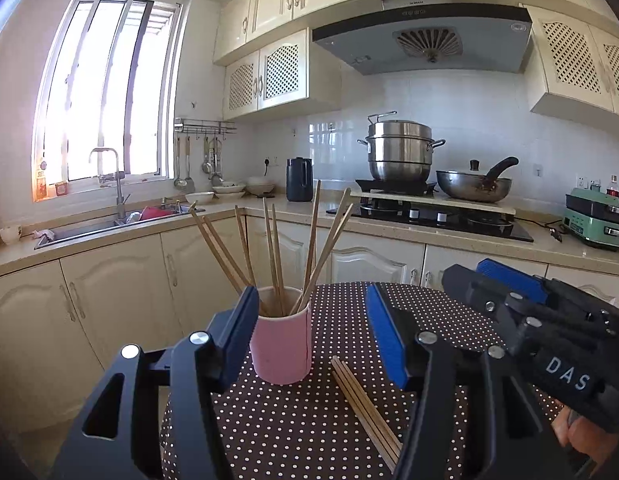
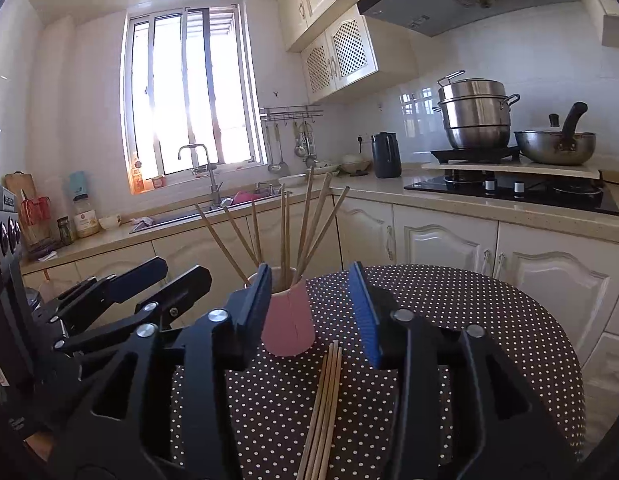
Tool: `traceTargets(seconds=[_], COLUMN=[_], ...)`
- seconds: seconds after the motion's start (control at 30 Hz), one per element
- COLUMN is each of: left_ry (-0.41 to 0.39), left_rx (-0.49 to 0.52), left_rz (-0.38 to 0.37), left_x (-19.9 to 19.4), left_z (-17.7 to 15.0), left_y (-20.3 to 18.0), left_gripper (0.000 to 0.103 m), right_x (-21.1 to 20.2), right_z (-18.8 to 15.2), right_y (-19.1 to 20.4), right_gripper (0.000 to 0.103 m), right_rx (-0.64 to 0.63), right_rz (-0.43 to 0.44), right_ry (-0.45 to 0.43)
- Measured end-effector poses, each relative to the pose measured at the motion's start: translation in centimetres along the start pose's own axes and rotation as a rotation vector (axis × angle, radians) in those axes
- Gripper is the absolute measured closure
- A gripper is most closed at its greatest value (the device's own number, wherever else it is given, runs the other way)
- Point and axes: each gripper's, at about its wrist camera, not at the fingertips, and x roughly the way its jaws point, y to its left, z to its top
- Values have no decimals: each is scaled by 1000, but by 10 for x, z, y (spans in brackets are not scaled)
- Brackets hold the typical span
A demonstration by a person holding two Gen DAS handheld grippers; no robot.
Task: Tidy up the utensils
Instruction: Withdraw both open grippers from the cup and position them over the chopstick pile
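Polka-dot round table (image 1: 429, 308), kitchen counter (image 1: 109, 236) behind; left gripper (image 1: 313, 340), right gripper (image 2: 313, 312) fingers apart, empty.

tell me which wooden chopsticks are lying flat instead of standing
The bundle of wooden chopsticks on the polka-dot tablecloth, in front of the pink cup; the others stand inside that cup.

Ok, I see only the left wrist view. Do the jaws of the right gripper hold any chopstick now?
Observer: No. In the right wrist view the right gripper has its jaws open and empty; the loose wooden chopsticks lie below them on the brown white-dotted tablecloth.
Operator: And what stands left of the steel sink? My view cuts off there.
Observer: A clear bottle with a teal cap, next to a red wire rack.
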Motion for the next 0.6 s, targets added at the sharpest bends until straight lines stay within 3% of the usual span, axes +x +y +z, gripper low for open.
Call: traceTargets(seconds=[0.27, 0.4, 0.47, 0.6], left_ry=[189, 308, 359, 500], left_rx=[11, 17, 24, 47], left_rz=[-33, -35, -26, 25], left_x=[29, 49, 58, 82], left_z=[-18, -34, -44, -63], left_y=[-15, -19, -21, -24], left_gripper=[37, 37, 37, 37], right_x=[8, 23, 33, 50], right_z=[-16, -28, -36, -54], right_y=[-28, -41, -46, -57], right_gripper=[52, 50, 43, 42], right_rx=[30, 40, 50, 91], right_rz=[-51, -81, -99, -109], right_ry=[107, 208, 278, 396])
